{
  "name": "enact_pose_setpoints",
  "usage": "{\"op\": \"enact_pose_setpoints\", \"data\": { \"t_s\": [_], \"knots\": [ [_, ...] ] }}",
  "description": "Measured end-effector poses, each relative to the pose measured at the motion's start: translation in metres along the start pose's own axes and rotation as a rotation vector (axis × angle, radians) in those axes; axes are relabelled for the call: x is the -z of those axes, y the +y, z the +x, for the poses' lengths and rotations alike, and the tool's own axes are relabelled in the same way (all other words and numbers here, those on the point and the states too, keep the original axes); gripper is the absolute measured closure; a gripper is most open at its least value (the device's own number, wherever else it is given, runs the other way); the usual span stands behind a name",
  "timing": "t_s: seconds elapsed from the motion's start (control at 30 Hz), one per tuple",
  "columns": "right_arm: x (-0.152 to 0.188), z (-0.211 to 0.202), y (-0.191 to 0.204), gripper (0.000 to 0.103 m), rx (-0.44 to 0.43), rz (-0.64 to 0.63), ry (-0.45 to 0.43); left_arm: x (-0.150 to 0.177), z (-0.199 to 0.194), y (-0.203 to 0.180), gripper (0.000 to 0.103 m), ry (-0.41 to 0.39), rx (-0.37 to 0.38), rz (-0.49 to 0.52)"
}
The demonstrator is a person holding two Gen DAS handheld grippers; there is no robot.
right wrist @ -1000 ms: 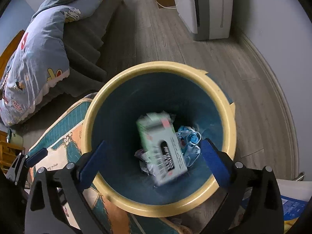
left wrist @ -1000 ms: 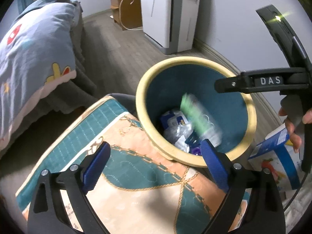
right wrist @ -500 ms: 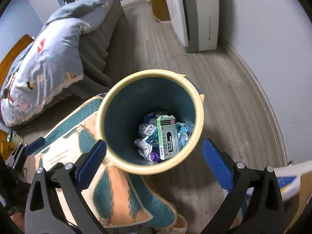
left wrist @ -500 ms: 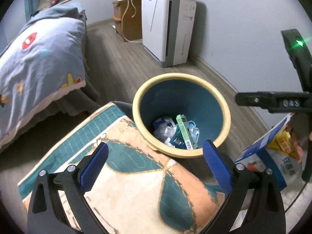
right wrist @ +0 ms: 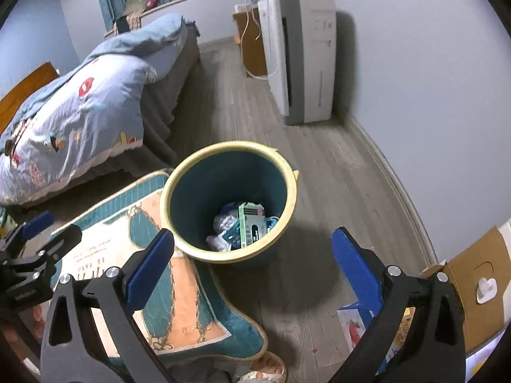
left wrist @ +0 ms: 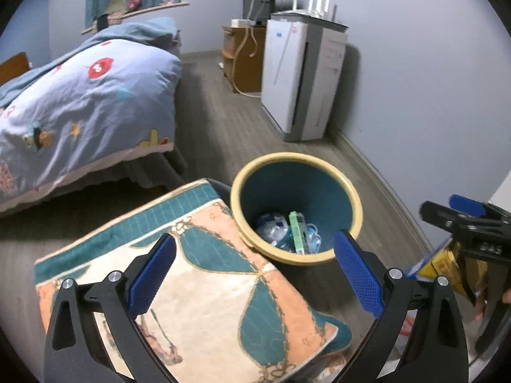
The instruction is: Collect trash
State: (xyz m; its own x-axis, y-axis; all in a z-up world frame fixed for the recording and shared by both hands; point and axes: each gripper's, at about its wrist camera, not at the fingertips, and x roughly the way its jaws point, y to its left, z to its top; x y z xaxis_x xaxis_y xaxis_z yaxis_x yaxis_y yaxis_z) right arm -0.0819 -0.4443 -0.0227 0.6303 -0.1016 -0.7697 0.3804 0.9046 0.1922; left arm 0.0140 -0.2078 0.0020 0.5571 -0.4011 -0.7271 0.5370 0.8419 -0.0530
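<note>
Round teal waste bin with pale yellow rim [right wrist: 227, 257], holding trash; both tools empty above it.

Bin stands on the grey wood-plank floor [right wrist: 319, 166], beside a teal-and-peach patterned cushion [left wrist: 204, 290] that touches its rim. Inside lie a pale green printed carton [right wrist: 250, 228], crumpled clear plastic wrappers [right wrist: 225, 220] and blue-white packets [left wrist: 271, 221]. Left tool [left wrist: 255, 271]: blue-padded jaws have just been opening, now stand wide apart, nothing between them. Right tool [right wrist: 252, 266]: blue-padded jaws wide apart, nothing gripped. Near the wall, a white upright air purifier [left wrist: 300, 79]; to the left, a bed with a light blue cartoon-print duvet [left wrist: 86, 95]. A brown cardboard box [right wrist: 472, 274] sits at the right edge.
</note>
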Motion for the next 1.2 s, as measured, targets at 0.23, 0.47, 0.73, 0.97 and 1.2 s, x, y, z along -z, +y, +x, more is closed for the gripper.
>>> {"op": "enact_pose_setpoints", "data": {
  "t_s": [0.23, 0.47, 0.73, 0.97, 1.2],
  "knots": [
    [0.004, -0.003, 0.003, 0.006, 0.021, -0.021, -0.008, 0.002, -0.002, -0.005, 0.005, -0.038, -0.026, 0.042],
    [0.007, -0.003, 0.004, 0.006, 0.034, -0.025, -0.002, 0.004, -0.001, -0.012, 0.005, -0.037, -0.043, 0.104],
    [0.007, -0.001, 0.006, 0.006, 0.037, -0.024, 0.003, 0.005, -0.003, -0.012, 0.005, -0.037, -0.038, 0.108],
    [0.007, -0.001, 0.009, 0.006, 0.041, -0.031, 0.002, 0.005, -0.003, -0.012, 0.005, -0.037, -0.036, 0.106],
    [0.007, -0.001, 0.009, 0.006, 0.04, -0.031, 0.004, 0.005, -0.004, -0.011, 0.005, -0.036, -0.035, 0.106]
  ]
}}
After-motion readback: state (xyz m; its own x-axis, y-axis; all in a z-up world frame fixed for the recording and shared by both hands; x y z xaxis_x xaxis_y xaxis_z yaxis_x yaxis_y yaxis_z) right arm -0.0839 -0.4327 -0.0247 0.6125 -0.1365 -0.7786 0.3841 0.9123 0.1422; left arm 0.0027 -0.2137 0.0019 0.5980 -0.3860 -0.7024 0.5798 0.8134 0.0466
